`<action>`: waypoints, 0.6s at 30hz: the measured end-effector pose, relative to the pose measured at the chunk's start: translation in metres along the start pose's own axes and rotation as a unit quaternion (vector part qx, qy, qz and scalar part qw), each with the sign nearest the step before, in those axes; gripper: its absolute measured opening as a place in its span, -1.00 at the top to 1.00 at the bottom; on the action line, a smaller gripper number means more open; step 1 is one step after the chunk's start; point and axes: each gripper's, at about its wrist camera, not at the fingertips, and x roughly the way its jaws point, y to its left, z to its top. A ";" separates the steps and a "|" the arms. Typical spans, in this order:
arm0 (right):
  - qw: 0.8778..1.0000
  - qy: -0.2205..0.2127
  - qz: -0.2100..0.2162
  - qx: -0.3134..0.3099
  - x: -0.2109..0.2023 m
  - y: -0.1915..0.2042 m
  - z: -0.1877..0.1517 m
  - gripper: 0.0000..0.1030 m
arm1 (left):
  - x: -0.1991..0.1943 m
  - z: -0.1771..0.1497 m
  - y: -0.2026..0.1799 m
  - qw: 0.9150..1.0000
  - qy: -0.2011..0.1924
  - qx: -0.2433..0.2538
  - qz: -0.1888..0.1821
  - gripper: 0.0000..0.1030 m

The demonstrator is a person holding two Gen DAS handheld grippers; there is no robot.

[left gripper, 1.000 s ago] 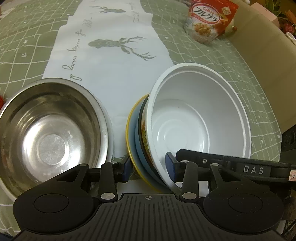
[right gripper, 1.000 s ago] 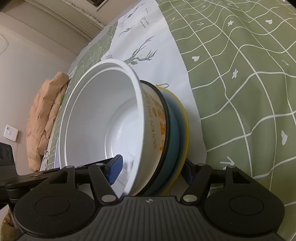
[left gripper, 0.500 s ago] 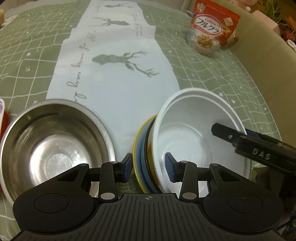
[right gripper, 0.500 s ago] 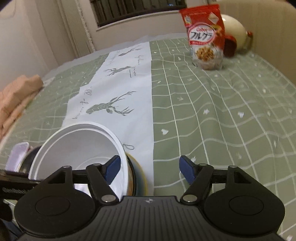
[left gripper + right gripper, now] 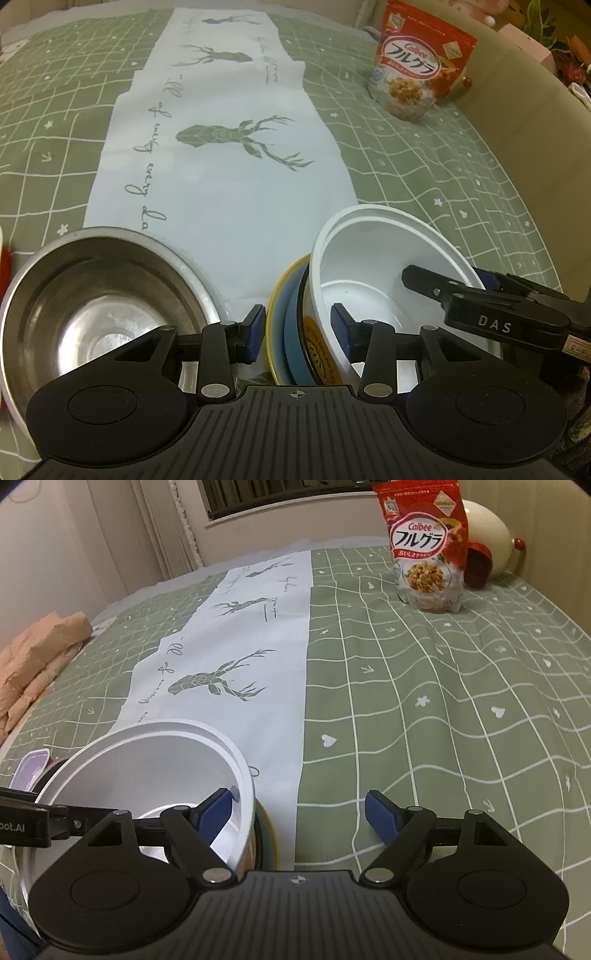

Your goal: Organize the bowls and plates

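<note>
A white bowl (image 5: 373,273) sits nested in a stack with a printed bowl (image 5: 317,350), a blue plate (image 5: 291,332) and a yellow plate (image 5: 271,325), tilted on edge. My left gripper (image 5: 298,326) is shut on this stack, one pad outside the plates, one inside the white bowl. A steel bowl (image 5: 92,302) stands to the left. My right gripper (image 5: 301,812) is open, its left finger (image 5: 218,808) inside the white bowl (image 5: 147,764), its right finger over the cloth. The right gripper also shows in the left wrist view (image 5: 491,310).
A green checked tablecloth (image 5: 424,686) with a white deer runner (image 5: 221,147) covers the table. A red cereal bag (image 5: 424,546) stands at the far right with a red cup (image 5: 478,568) behind it. A folded beige cloth (image 5: 33,653) lies far left.
The right gripper has let go of the stack, opened and swung upright. The stack, still held by the left gripper, has dropped lower in view as both cameras pulled back.
</note>
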 end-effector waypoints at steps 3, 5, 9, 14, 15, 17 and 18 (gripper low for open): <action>1.000 0.017 0.002 0.012 -0.001 -0.002 -0.002 -0.55 | 0.003 -0.002 0.000 1.000 0.007 0.001 0.002 0.19; 1.000 0.030 0.000 0.007 -0.002 0.001 -0.005 -0.55 | 0.004 -0.003 0.002 1.000 0.012 0.000 0.004 0.20; 0.998 0.062 0.023 0.014 -0.001 0.005 -0.011 -0.55 | 0.004 -0.006 0.005 1.000 0.016 -0.007 -0.001 0.20; 0.990 0.103 0.072 0.064 0.008 -0.003 -0.025 -0.55 | 0.003 -0.007 0.005 1.000 0.018 -0.012 -0.009 0.18; 0.989 0.105 0.076 0.070 0.009 -0.004 -0.027 -0.55 | 0.003 -0.008 0.005 1.000 0.019 -0.015 -0.015 0.17; 0.988 0.105 0.081 0.081 0.010 -0.008 -0.030 -0.55 | 0.003 -0.008 0.004 0.999 0.020 -0.015 -0.020 0.15; 0.987 0.104 0.085 0.088 0.010 -0.010 -0.031 -0.55 | 0.004 -0.007 0.004 1.000 0.021 -0.013 -0.019 0.14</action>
